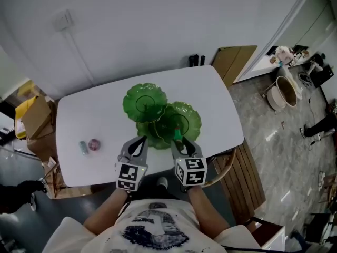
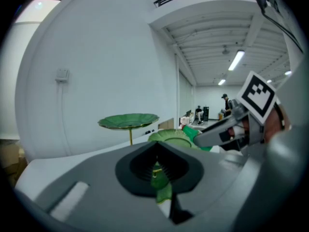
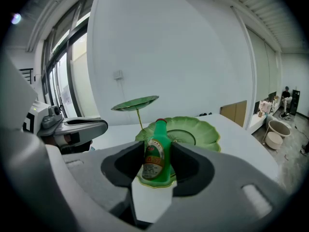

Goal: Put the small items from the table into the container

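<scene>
A small green bottle [image 3: 156, 154] with a red cap and a pale label stands upright, clamped in the part-open jaws of the right gripper [image 1: 178, 141] at the front rim of the green tiered dish [image 1: 145, 102], mid-worktop [image 1: 221, 99]. The left gripper [image 1: 139, 142] jaws are pinched together, empty. Only the head view shows a pink item [image 1: 93, 144] and a pale item [image 1: 83, 147] near the front-left corner.

Tiered stand [image 1: 146, 101] blocks the worktop [image 1: 216, 88] centre, right ahead of you. Open room L & R of it, except two small bits [image 1: 93, 144] front-left.
</scene>
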### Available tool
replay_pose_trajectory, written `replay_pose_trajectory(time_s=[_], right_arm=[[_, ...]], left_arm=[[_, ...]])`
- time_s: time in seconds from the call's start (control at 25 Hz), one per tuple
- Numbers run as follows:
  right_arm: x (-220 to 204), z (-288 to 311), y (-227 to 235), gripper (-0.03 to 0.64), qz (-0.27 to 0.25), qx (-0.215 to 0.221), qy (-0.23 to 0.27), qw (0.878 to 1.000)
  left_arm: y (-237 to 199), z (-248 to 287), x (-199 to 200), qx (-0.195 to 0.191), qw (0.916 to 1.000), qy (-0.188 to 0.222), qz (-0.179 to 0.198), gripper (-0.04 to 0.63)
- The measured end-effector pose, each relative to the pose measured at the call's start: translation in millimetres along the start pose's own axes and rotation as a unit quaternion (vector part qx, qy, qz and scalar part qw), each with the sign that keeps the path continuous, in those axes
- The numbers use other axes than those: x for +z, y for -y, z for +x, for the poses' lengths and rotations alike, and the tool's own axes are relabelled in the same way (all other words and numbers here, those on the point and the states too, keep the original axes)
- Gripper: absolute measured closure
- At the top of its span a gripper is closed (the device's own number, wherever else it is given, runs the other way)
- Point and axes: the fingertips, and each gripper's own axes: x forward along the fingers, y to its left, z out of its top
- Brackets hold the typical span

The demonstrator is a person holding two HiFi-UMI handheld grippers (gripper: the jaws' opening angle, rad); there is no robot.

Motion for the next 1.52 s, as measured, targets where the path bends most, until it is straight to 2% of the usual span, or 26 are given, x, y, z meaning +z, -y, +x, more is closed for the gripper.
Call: replay_pose_trajectory(time_s=[0.4, 0.84, 1.24, 1.52], right_arm=[[7.2, 9.5, 32.4, 0.446, -0.027, 0.015, -0.006, 1.000], [8.5, 34.7, 41.5, 0.446, -0.143, -0.006, -0.064, 0.988], [1.0, 46.4, 43.3, 0.445, -0.169, -0.006, -0.094, 0.981], [2.4, 45.3, 43.7, 0.445, -0.168, -0.003, -0.090, 0.982]], left_arm=[[18.0, 30.1, 7.2, 0.016, 0.9999, -0.003, -0.001, 0.604], [8.7, 48.9, 7.6, 0.029, 0.9995, -0.009, -0.008, 0.604], [2.4, 55.5, 4.2, 0.031, 0.9993, -0.018, -0.008, 0.604], [7.1, 57.8, 4.9, 0.029, 0.9994, -0.020, -0.005, 0.604]])
